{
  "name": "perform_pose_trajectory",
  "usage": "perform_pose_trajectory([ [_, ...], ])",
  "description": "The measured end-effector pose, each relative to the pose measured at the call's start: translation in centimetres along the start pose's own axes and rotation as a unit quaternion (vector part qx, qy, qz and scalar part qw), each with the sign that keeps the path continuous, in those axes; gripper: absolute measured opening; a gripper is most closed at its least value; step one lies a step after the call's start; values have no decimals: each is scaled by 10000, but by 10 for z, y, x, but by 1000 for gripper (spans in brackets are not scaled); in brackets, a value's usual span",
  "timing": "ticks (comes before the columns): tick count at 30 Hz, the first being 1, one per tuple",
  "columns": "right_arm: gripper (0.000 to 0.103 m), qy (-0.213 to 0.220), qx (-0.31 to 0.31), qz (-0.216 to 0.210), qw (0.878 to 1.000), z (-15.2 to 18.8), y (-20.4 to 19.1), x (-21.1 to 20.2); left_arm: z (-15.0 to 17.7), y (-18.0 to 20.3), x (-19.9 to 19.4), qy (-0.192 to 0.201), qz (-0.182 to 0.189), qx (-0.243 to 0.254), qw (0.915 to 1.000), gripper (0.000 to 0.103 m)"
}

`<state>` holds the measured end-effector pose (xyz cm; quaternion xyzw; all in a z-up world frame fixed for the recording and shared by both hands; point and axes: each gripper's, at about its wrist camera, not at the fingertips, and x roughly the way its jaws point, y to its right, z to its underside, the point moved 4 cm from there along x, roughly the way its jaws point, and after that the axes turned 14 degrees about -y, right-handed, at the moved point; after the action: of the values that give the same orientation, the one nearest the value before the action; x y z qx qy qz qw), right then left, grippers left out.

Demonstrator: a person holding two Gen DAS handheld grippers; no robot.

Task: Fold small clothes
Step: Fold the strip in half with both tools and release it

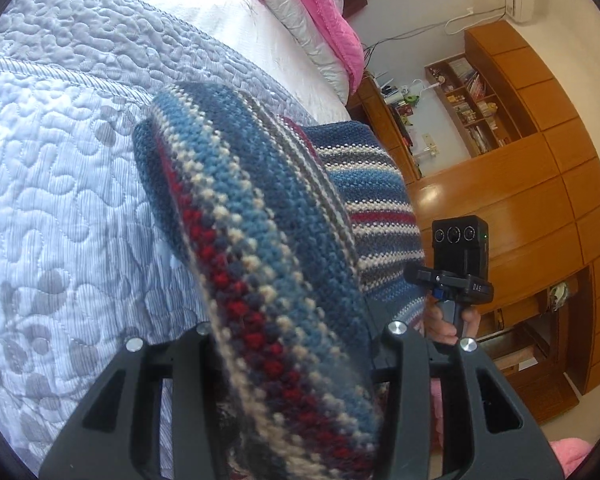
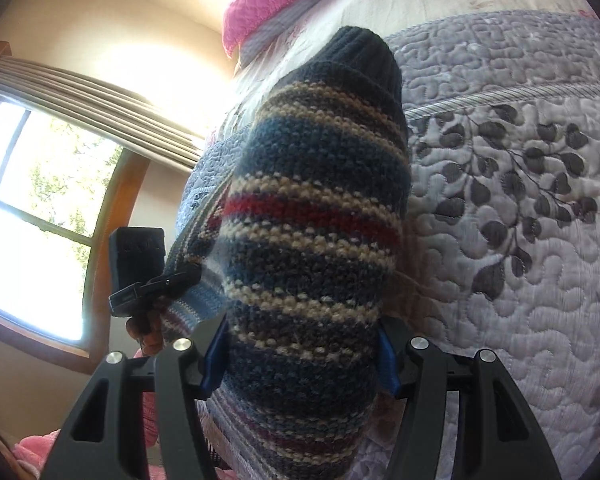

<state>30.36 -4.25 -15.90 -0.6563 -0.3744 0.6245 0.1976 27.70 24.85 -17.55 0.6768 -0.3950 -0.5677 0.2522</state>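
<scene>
In the left wrist view, the left gripper (image 1: 296,344) at the bottom centre of the frame is clenched on a striped knitted garment (image 1: 260,220) in blue, cream, grey and dark red. The knit rises from between the black fingers (image 1: 404,360) toward the middle of the frame and hides most of the gap between them. Behind it, filling the left half, lies a pale quilted bedspread (image 1: 60,160) with grey leaf prints. A pink blanket (image 1: 324,12) and pillows sit at the top centre. Wooden cabinets (image 1: 540,200) and a bookshelf fill the right side. Just right of the knit, at centre right, the other gripper's body is seen with a hand (image 1: 444,324) on its handle.

In the right wrist view, the right gripper (image 2: 300,352) at the bottom centre grasps the same garment (image 2: 312,208); blue pads (image 2: 214,356) press against the knit on both sides. The dark ribbed cuff points to the top centre. The bedspread (image 2: 520,240) fills the right half, and a window (image 2: 40,200) with a wooden frame and curtain sits at the left. The left gripper's body appears at lower left, touching the knit, with fingertips of a hand (image 2: 148,332) below it
</scene>
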Motion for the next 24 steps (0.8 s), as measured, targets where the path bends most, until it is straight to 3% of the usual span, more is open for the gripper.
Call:
perform_pose_trajectory([
  [5,60,-85,463,-91,9989,10,49,19,10,-25,31,-33,-279,-154,9995,41],
  [8,61,-46,588,-299,9978,17,68,30,18,-43,38,31,-197,-158,9997,44],
  [12,64,17,568,-65,9984,18,63,43,22,-43,44,180,-513,-64,9985,48],
  [16,80,60,514,341,9981,17,42,42,23,-33,38,245,-926,-230,9951,60],
  [19,83,148,393,479,9980,32,28,30,33,-26,25,369,-1212,-391,9912,63],
  [24,84,37,346,579,9977,72,19,24,66,3,0,748,-1893,-105,9790,66],
])
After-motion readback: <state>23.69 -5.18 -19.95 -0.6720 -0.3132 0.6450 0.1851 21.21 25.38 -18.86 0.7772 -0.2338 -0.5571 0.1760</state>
